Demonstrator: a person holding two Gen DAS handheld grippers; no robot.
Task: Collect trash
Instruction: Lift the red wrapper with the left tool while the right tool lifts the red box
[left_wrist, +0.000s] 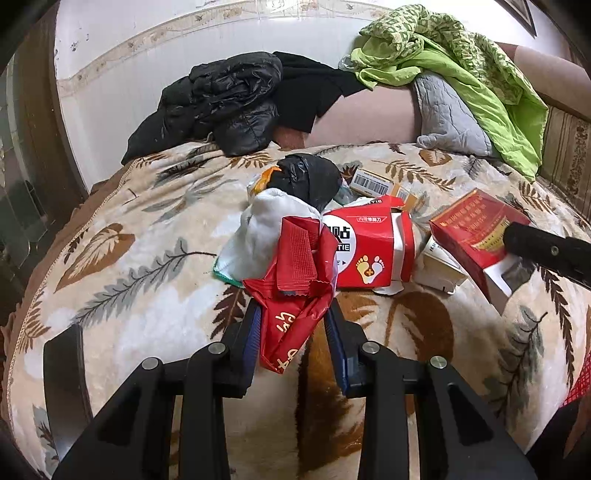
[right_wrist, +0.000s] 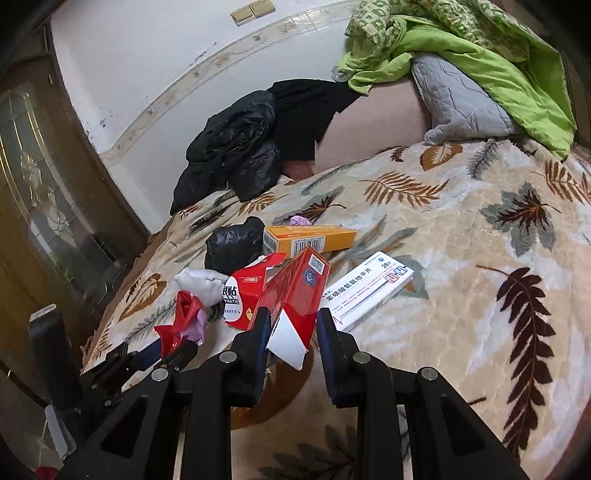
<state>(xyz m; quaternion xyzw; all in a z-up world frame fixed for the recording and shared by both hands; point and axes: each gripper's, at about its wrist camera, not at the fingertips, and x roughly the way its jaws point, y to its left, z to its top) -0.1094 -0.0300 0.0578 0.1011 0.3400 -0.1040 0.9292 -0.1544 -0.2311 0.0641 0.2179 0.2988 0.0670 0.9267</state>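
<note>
Left tongs (left_wrist: 291, 321) angled down, clamping red wrapper (left_wrist: 295, 273); right tongs (right_wrist: 291, 325) gripping red carton (right_wrist: 295, 291).

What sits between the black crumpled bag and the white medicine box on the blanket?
In the right wrist view, the yellow box lies between the black bag and the white medicine box, with bare blanket around.

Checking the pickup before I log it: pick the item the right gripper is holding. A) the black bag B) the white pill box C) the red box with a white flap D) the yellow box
C: the right gripper is closed on the red box, its white flap sticking out between the fingers, while the yellow box, black bag and white pill box lie on the blanket.
</note>
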